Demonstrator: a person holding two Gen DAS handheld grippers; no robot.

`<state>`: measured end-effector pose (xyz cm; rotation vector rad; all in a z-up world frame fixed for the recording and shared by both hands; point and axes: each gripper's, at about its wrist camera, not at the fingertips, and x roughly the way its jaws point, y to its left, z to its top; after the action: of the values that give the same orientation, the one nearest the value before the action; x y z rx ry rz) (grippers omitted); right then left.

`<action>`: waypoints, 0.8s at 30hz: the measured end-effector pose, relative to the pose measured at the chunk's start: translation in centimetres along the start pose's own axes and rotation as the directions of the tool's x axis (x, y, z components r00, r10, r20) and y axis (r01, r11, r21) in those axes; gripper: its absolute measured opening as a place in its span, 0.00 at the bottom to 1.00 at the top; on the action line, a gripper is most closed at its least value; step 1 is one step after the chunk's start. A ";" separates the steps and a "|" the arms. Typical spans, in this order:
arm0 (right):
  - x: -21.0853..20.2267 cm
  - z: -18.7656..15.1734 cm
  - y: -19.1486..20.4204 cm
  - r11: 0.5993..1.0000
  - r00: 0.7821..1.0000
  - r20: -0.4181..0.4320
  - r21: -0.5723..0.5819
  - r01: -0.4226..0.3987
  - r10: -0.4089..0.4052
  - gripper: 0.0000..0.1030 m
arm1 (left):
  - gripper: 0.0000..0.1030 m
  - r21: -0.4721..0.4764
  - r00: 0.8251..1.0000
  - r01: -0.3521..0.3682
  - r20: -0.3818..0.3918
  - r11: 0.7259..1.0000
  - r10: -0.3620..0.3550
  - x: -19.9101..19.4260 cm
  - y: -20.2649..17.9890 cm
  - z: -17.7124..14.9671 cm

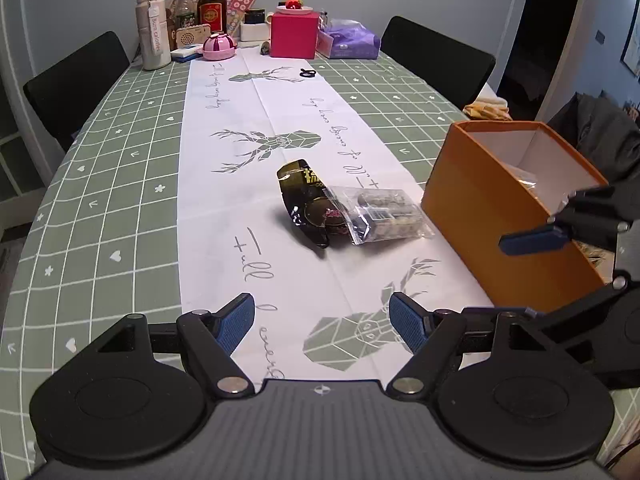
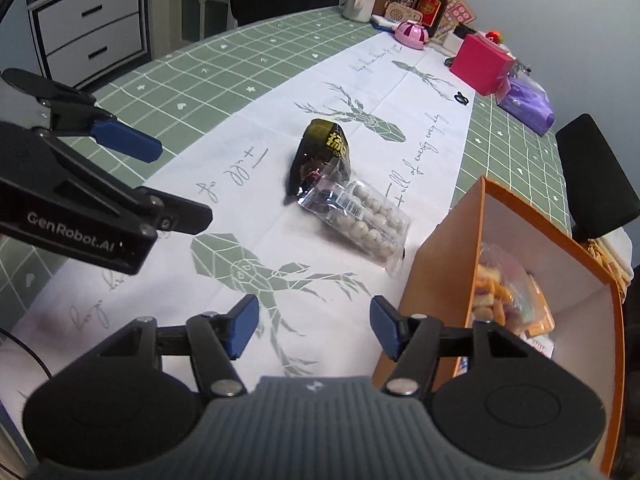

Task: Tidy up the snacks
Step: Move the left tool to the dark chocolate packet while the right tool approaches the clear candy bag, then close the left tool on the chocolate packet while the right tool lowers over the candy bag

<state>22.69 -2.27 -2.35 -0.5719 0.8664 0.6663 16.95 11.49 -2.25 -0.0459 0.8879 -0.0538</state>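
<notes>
The table [image 1: 120, 184] wears a green checked cloth with a white runner [image 1: 224, 184] down its middle, and on that runner, near the close end, stands the orange box [image 1: 472, 216], open at the top and already holding some snack packets that the right wrist view shows inside it. Just beside the box lie the two snacks not yet put away: a clear bag of round pale balls [image 2: 362, 222] resting partly on a black packet [image 2: 320, 152], the two touching and overlapping. The left gripper [image 1: 322, 322] hovers over the runner with its blue pads wide apart and nothing between them; the right gripper [image 2: 314, 328] hangs by the box's near corner, pads also apart and empty. The step in hand looks like a reach for one of these two snacks. It would go best to take the clear bag first, since it lies on top, gripping across its narrow side so the film does not slip, and to lift it clear of the black packet before carrying it over the box wall. Readable writing: "GenRobot.AI" on the left gripper's body, "Full of energy every day" on the runner, and "Burn calories" on a bottle [image 1: 151, 24] at the far end.
</notes>
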 end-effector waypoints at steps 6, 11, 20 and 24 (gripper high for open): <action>2.4 2.1 -0.8 0.993 0.999 -0.038 -0.121 -0.009 0.005 0.67 | 0.87 -0.015 1.000 0.015 -0.014 1.000 -0.016 1.9 0.6 1.0; 4.8 3.9 -2.0 0.991 0.997 -0.074 -0.132 -0.032 0.023 0.67 | 0.87 -0.053 1.000 0.021 -0.018 0.998 -0.022 3.4 1.2 1.6; 8.5 6.2 -2.8 0.970 0.992 -0.127 -0.237 -0.057 0.028 0.67 | 0.87 -0.178 0.991 0.095 0.110 0.979 -0.076 5.7 2.8 2.2; 9.8 6.8 -2.9 0.968 0.983 -0.172 -0.233 -0.097 0.057 0.67 | 0.87 -0.238 0.987 0.115 0.134 0.964 -0.085 7.5 3.4 2.9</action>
<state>32.87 3.38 -6.34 -0.8236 0.9725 0.8106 24.00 14.45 -6.42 -0.3223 0.7642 -0.0350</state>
